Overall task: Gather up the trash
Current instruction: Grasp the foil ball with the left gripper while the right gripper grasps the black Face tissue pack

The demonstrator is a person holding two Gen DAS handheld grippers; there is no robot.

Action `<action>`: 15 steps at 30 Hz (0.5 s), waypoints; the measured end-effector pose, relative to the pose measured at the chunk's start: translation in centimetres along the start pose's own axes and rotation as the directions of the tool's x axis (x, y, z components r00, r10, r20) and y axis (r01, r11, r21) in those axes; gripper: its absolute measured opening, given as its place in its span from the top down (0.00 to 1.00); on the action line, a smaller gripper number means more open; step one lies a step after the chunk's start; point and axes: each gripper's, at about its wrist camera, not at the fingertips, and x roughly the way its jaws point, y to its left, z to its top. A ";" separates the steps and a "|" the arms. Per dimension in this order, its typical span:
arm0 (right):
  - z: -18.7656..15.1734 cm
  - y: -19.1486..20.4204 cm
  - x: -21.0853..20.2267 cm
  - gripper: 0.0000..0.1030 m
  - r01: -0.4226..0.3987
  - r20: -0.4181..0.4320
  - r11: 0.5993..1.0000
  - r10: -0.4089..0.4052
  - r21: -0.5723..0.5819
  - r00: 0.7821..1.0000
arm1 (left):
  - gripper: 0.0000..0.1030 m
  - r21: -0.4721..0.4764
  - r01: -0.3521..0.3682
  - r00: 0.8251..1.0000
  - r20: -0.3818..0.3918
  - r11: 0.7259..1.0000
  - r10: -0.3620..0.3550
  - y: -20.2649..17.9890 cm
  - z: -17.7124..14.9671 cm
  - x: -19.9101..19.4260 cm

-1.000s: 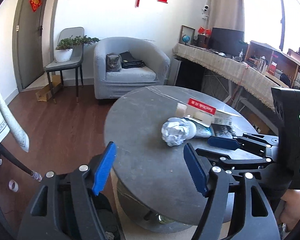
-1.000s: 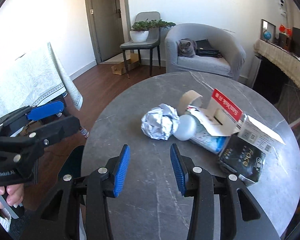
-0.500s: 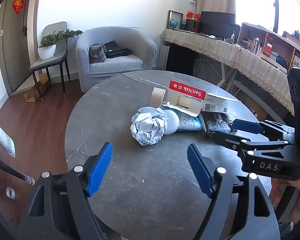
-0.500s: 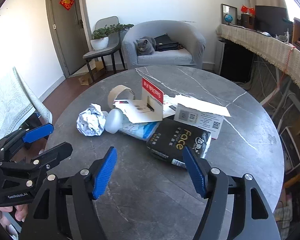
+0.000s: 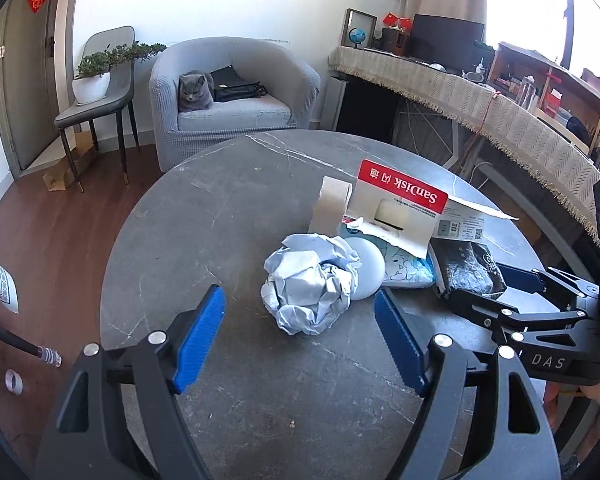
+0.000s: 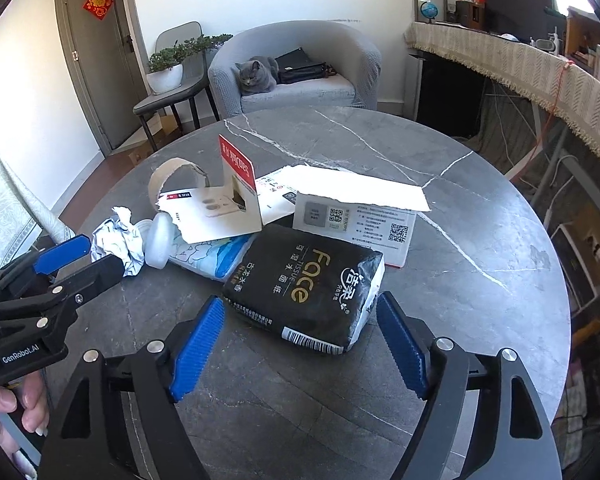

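The counter (image 6: 480, 240) is dark grey stone with white veins. The tissue pack (image 6: 308, 288) is black with gold lettering, the crumpled paper ball (image 5: 310, 284) pale blue-white, the card package (image 5: 400, 208) white with a red strip.

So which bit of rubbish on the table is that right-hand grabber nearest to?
The black tissue pack. It lies between the open fingers of the right gripper; the crumpled paper ball and torn cardboard sit farther off.

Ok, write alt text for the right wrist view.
The open right gripper straddles a black tissue pack on a round grey marble table. Behind it lie a torn SanDisk card, a white box and crumpled paper; the open left gripper reaches in from the left.
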 end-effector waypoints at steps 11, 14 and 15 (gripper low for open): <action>1.0 0.3 1.0 0.20 0.002 -0.043 1.000 -0.001 0.023 0.999 | 0.50 -0.028 0.042 0.998 -0.038 0.999 -0.043 0.8 0.8 1.6; 1.3 0.4 1.0 0.20 0.012 -0.069 0.999 -0.008 0.051 0.998 | 0.51 -0.027 0.046 0.998 -0.041 0.999 -0.047 0.9 0.9 1.6; 1.3 0.5 0.9 0.20 0.020 -0.077 0.998 -0.016 0.057 0.997 | 0.51 -0.026 0.047 0.998 -0.041 0.999 -0.048 0.9 0.8 1.5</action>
